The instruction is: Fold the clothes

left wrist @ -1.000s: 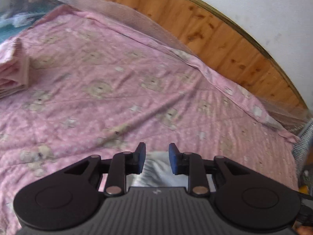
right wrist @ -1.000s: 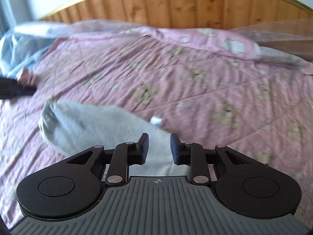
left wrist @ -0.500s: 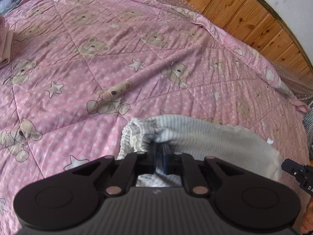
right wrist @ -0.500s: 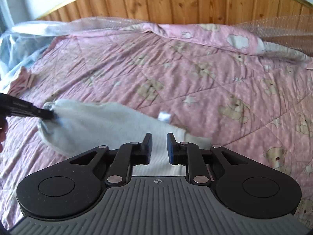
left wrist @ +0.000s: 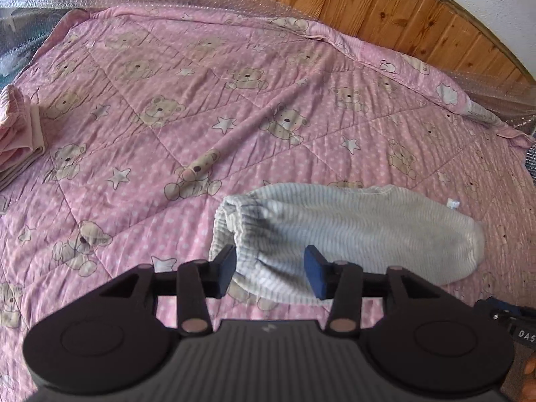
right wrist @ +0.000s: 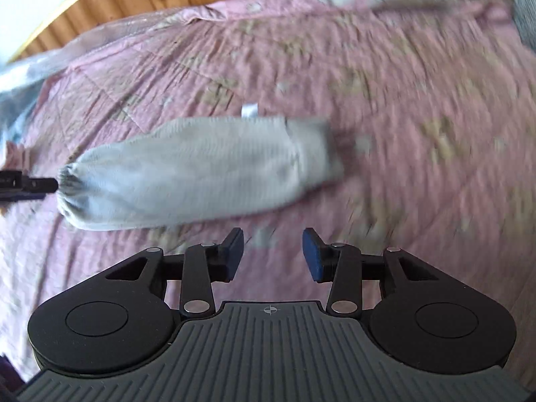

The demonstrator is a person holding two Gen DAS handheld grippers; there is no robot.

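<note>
Left edge of the left wrist view, about 9 o'clock: I am seeing a pink folded stack (left wrist: 18, 134) sitting on the pink teddy-bear quilt (left wrist: 234, 100), squared up and well apart from everything else. I am reading it as clothing that is already lying folded.

Moving toward centre, 5 o'clock of the frame: the pale ribbed garment (left wrist: 351, 231) is lying on the quilt as a long narrow bundle, gathered elastic end at its 9 o'clock, rounded end out toward 3 o'clock, a small white tag showing at the far edge. In the right wrist view the same garment (right wrist: 201, 171) is blurring with camera motion, so I am not counting layers. It is looking doubled lengthwise at least; whether it needs a further fold across its length or is lying as finished, I am unable to settle from this.

Left gripper (left wrist: 271, 273): jaws are standing wide apart, holding nothing. The gathered end of the garment is lying between and just ahead of the blue pads; I cannot tell whether the left pad is brushing the fabric.

Right gripper (right wrist: 273, 254): jaws are likewise spread wide and holding nothing, hanging over bare quilt just short of the garment's near edge, not touching it. The left tool's tip is showing at 9 o'clock in this view, right at the gathered end.
</note>
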